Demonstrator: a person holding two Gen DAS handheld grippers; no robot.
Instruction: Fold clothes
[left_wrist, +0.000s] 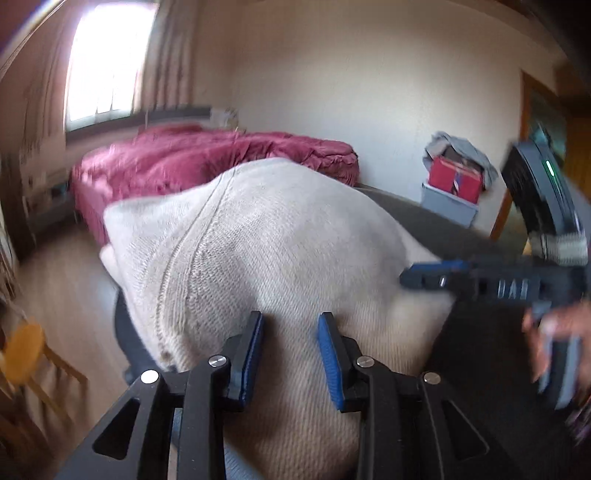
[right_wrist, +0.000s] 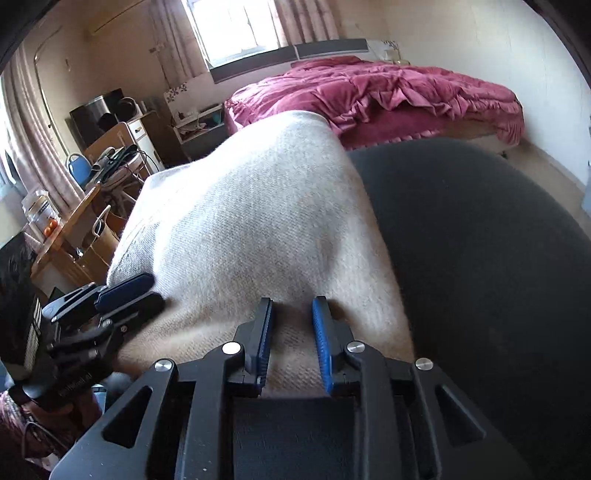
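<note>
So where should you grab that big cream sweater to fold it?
Best by its near edge, coming in from the front. The cream sweater lies humped over the dark round seat, and that edge faces both grippers. The left gripper and right gripper already have knit between their fingers there. The far end droops out of easy reach.

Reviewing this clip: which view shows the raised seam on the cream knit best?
The left wrist view. There the seam runs as a double ridge down the cream knit, in front of the left gripper. The right wrist view shows the same knit only as plain weave with a ribbed left edge; no seam is visible.
</note>
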